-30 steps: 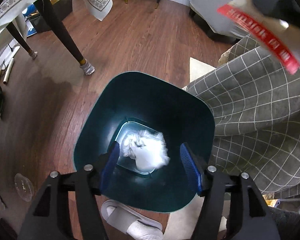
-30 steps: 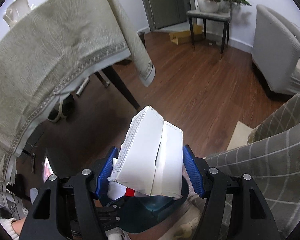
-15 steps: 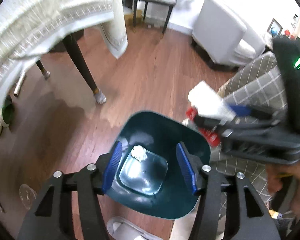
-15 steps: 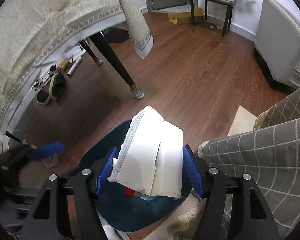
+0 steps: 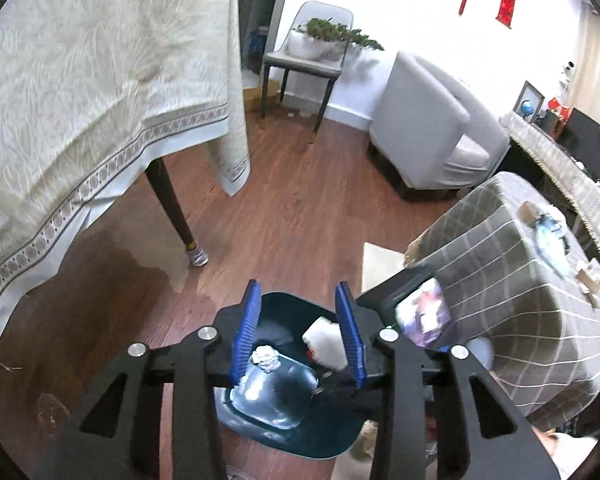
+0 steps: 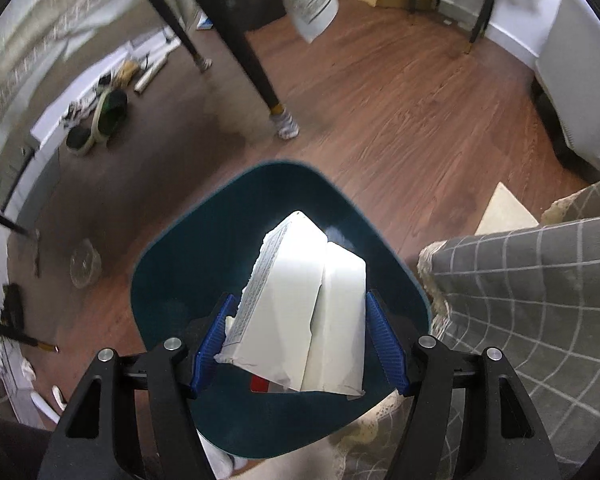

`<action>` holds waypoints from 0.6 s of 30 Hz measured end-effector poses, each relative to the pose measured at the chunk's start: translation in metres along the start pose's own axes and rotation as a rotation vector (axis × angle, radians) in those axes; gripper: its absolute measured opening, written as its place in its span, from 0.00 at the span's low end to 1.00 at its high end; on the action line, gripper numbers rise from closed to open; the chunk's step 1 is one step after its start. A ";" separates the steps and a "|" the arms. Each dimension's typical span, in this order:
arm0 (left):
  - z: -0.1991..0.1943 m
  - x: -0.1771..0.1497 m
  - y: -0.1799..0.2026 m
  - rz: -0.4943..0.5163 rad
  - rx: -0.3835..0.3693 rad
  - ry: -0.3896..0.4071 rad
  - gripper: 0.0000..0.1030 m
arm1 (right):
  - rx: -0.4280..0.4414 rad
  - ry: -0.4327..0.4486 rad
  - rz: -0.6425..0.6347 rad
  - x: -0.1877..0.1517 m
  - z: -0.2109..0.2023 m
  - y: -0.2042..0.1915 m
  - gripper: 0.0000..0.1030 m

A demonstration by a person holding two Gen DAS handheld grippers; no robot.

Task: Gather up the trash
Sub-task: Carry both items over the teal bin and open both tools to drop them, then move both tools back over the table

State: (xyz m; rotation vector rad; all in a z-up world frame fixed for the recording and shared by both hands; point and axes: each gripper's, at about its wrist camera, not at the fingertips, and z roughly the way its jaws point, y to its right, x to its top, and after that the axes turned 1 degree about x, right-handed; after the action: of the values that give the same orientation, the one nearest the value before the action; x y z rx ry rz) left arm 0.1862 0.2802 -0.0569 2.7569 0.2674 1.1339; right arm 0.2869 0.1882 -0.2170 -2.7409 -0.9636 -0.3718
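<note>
The right gripper (image 6: 300, 340) is clamped on a torn white box (image 6: 300, 312). Its two blue fingers (image 6: 214, 344) press on both sides of the box. The box has small print down one edge and a bit of red at the bottom. It hangs right over the open top of the dark green trash bin (image 6: 172, 280), above the middle and a little toward the right rim.

The bin stands on the brown wood floor (image 6: 400, 120). Its right rim is just beside a gray checked blanket (image 6: 540, 300). A black table leg (image 6: 240, 40) with a striped sock on its foot stands on the floor past the far rim of the bin. Green slippers (image 6: 108, 116) lie well apart from the bin, near the far left wall.

The left gripper (image 5: 300, 336) is apart and holds nothing. It hovers above the bin (image 5: 276, 312). A small crumpled white ball of paper (image 5: 266, 358) lies on the bottom of the bin, near the left side. The white box (image 5: 326, 340) shows near the right rim of the bin.

A cream tablecloth (image 5: 80, 100) hangs over the table at the left. A gray armchair (image 5: 432, 128) and a small chair with a plant (image 5: 312, 52) stand far back by the wall.
</note>
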 end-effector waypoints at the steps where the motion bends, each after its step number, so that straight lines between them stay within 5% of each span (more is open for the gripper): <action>1: -0.003 0.002 0.003 0.001 -0.007 0.005 0.37 | 0.001 -0.016 -0.003 -0.003 0.005 -0.002 0.65; 10: -0.033 0.016 0.012 -0.013 -0.036 0.035 0.34 | -0.023 -0.106 -0.075 -0.026 0.033 -0.015 0.71; 18: -0.054 0.025 0.025 0.029 -0.026 0.083 0.34 | -0.009 -0.069 -0.088 -0.031 0.017 -0.019 0.75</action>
State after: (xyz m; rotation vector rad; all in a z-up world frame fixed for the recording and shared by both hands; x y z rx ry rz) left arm 0.1681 0.2655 0.0029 2.7034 0.2214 1.2523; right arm 0.2542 0.1895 -0.2406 -2.7424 -1.1054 -0.2989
